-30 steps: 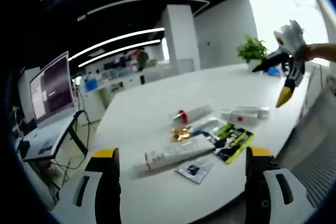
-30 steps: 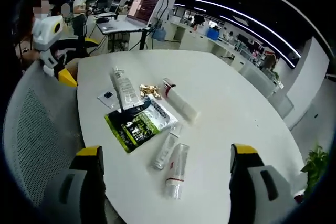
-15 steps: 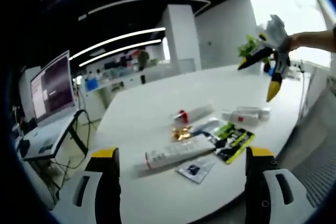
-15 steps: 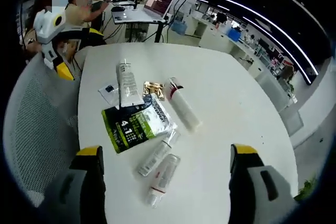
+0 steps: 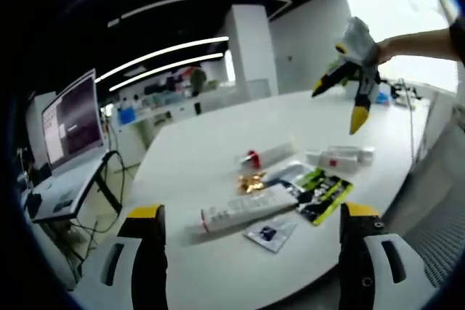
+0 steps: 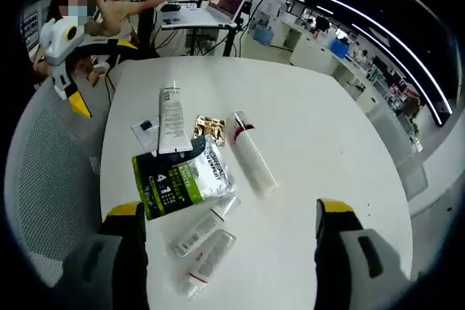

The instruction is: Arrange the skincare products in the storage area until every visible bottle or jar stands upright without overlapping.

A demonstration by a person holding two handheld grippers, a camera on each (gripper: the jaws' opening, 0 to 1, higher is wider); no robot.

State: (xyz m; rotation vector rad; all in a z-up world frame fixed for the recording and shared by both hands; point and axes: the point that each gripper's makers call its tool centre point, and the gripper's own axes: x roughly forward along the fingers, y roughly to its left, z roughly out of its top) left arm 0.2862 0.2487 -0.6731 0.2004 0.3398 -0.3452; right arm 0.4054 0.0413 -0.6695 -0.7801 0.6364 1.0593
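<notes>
All products lie flat, clustered near one edge of the round white table, whose far half is bare: a white squeeze tube, a white red-collared bottle, two clear tubes and a green-and-black sachet. The left gripper and the right gripper hover above the table, jaws spread, grasping nothing.

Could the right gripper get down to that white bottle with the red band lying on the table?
Probably yes: the right gripper is open above the white table, and the white bottle with the red band lies uncovered beside the green packet.
</notes>
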